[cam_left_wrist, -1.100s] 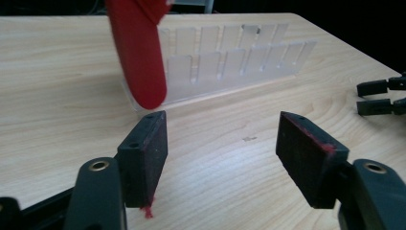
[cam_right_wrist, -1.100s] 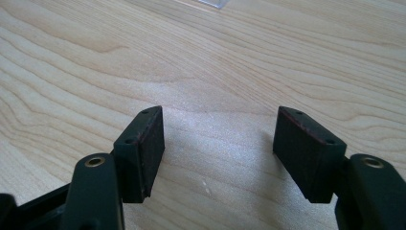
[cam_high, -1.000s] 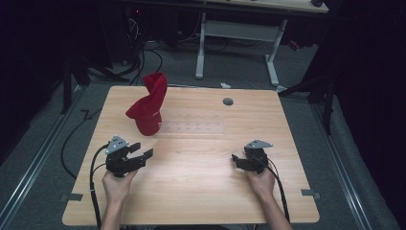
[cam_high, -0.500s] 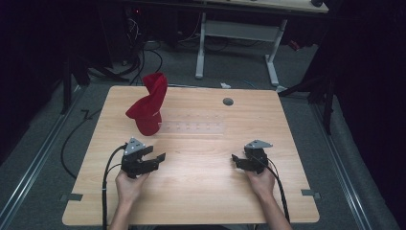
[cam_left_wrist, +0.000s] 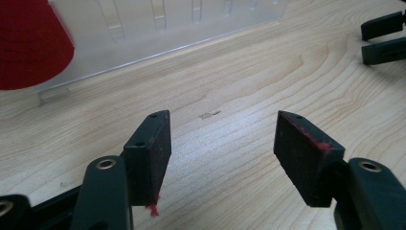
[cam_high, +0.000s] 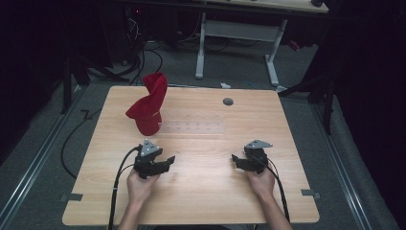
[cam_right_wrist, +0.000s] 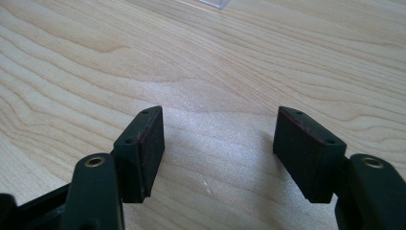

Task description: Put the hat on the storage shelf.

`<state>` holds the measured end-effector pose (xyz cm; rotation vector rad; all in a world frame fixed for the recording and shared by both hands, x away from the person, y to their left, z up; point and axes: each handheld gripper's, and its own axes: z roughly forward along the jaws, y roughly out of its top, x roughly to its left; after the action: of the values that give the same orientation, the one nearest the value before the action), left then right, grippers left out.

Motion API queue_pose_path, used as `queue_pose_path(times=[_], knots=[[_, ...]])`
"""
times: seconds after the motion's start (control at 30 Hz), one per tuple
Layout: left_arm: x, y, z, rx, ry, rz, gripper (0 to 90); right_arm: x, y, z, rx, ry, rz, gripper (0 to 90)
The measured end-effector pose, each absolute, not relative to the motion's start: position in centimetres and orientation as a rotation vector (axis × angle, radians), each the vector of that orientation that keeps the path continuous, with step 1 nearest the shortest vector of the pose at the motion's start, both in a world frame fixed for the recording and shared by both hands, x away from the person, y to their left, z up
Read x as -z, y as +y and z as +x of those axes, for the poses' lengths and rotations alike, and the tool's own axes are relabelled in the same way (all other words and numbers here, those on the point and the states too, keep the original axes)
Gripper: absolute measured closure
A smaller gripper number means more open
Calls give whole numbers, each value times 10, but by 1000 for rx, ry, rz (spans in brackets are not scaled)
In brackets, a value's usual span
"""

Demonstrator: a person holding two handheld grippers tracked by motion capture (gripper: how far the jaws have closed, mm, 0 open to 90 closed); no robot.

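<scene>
High view: left gripper (cam_high: 168, 160) shifted right and inward over the last second; right gripper (cam_high: 235, 158) unmoved.

Left gripper jaws stand apart with nothing between them, pointing toward table centre; right gripper jaws likewise apart and empty, resting low over the table (cam_high: 201, 191); red cloth (cam_high: 147, 103) stands twisted upright at the far left of the table, its base touching the left end of the clear rack (cam_high: 194, 128); left gripper view puts the cloth (cam_left_wrist: 28, 43) and rack (cam_left_wrist: 158, 28) just ahead and to the left; judged: the shift brings the left gripper nearer the cloth, so a reach for it looks to be starting; bare wood between the grippers and ahead of the right one; rack edge lies across the direct path forward.
</scene>
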<state>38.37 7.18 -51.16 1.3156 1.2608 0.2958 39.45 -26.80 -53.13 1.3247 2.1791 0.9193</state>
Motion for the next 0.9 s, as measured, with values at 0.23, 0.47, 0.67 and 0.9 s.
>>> queue_pose_path(times=[0.23,0.47,0.67,0.9], knots=[[518,65,386,-298,1274,1340,378,531,-268,394,-920,2180,1325,354],[525,61,388,-316,1288,1362,372,531,-268,394,-922,2183,1323,354],[532,54,389,-360,1287,1404,362,531,-268,394,-923,2187,1318,354],[540,48,388,-399,1276,1460,350,531,-268,394,-924,2189,1314,354]])
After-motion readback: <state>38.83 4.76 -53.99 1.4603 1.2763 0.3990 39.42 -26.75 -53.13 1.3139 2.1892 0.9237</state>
